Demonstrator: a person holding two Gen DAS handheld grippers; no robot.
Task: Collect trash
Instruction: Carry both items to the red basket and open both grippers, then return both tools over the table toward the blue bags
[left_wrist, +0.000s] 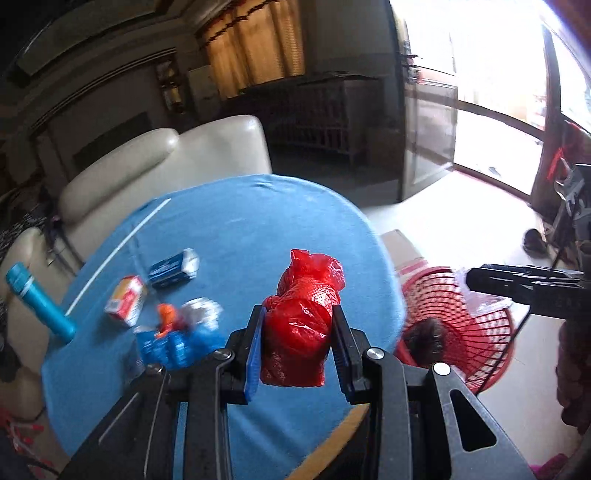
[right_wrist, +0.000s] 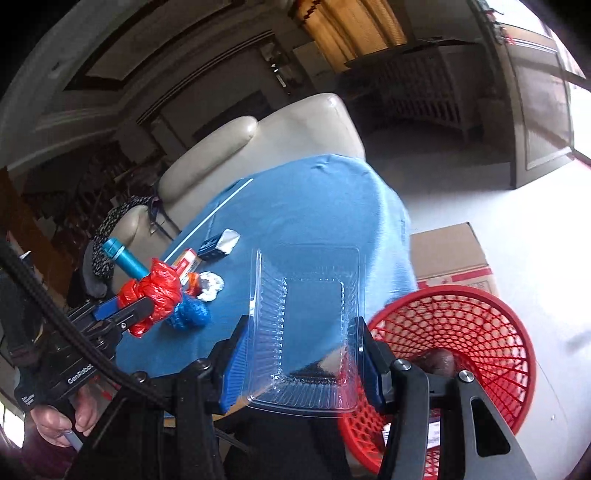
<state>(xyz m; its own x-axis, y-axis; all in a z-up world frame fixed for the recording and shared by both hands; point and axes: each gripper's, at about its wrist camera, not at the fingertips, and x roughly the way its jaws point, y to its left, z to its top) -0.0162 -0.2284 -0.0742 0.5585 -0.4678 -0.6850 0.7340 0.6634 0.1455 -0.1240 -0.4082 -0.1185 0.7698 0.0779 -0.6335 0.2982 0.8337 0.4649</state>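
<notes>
Left gripper (left_wrist: 299, 332): jaws clamped on a knotted red plastic bag (left_wrist: 303, 317), held clear above the near edge of the blue-clothed table (left_wrist: 258, 221).

Right gripper (right_wrist: 299, 354): jaws closed on the 2 long sides of an empty clear plastic clamshell tray (right_wrist: 306, 325), held over the table's right edge, just beside the red mesh waste basket (right_wrist: 461, 354).

The basket stands on the floor off the table's right edge, in front of a cardboard box (right_wrist: 450, 251); something dark is seen inside it, not identifiable.

Left on the table near its left edge: 1 dark blue carton (left_wrist: 173, 267), 1 orange-and-white carton (left_wrist: 125, 301), a crumpled blue wrapper (left_wrist: 177, 347), a white wad (left_wrist: 201, 310). A teal bottle (left_wrist: 40, 302) lies at the left edge.

Step judged in hand: carry of 2 items to the basket. Next move calls for each load to be brought over the basket rim, then released; the tray is the nearer.
</notes>
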